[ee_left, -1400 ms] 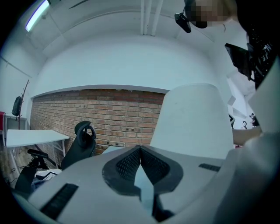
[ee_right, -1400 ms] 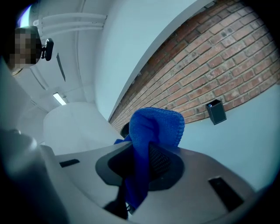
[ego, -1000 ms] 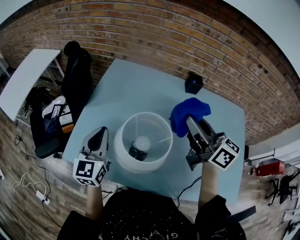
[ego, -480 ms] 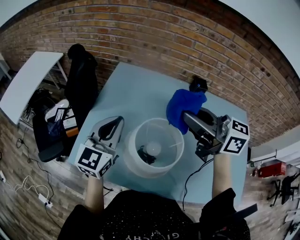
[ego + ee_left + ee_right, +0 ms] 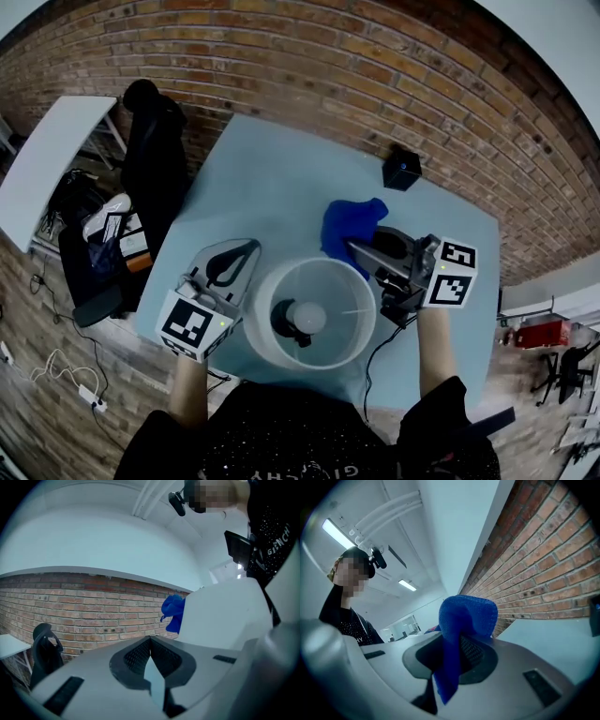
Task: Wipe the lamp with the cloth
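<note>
Cloth (image 5: 349,223) clamped in right gripper (image 5: 356,247), covering jaws; lamp (image 5: 314,317) shade hides base.

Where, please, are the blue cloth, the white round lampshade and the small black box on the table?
blue cloth (image 5: 349,225): head view, its bunched middle.
white round lampshade (image 5: 349,289): head view, its inner wall.
small black box (image 5: 401,170): head view, its top face.

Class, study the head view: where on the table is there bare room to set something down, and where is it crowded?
Bare: the pale blue tabletop between the white drum lampshade and the brick wall, left of the small black cube; also the strip right of the right tongs. Crowded: the near middle: lampshade, blue cloth, left tongs.
</note>
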The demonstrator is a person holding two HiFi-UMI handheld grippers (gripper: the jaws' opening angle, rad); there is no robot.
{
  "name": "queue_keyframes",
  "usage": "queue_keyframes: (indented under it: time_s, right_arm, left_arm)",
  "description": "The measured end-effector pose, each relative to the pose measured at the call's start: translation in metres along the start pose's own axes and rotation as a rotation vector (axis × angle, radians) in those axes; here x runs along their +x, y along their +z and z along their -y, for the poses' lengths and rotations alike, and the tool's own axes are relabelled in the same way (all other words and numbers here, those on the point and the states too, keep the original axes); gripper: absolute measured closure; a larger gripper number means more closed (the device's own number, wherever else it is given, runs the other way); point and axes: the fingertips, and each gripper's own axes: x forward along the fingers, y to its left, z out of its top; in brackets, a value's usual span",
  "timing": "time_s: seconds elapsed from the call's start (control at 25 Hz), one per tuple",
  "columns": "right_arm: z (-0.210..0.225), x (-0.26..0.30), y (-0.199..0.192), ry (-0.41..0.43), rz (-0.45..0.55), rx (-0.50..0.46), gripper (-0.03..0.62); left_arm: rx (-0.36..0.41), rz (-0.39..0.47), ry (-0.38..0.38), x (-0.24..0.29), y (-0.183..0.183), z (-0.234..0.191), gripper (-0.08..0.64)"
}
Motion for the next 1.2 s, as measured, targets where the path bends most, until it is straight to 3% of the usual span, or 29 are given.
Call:
queue_keyframes:
  time_s: [0.48,0.8,1.0,1.2]
  right_arm:
    - [0.071,0.023,-0.065,-0.024,-0.222,0.093,0.518]
    - [0.094,0.034,-0.083,-0.012,-0.278,0.161,0.518]
    - [0.068,0.038,-0.026,0.065,-0.235,0.074,0.518]
    - [-0.006,0.047,0.06,0.305,-0.211,-0.045,0.518]
  left_arm:
    - [-0.054,-0.032,-0.028,0.017,-0.026,-0.014,0.549]
    - [-0.105,-0.037,-0.031,0.017,-0.037,-0.022,0.549]
    - [-0.142,-0.009,-0.019,0.014,-0.019,-0.032,0.549]
    - [-0.134,0.03,-0.013,0.01,0.009,-0.038,0.549]
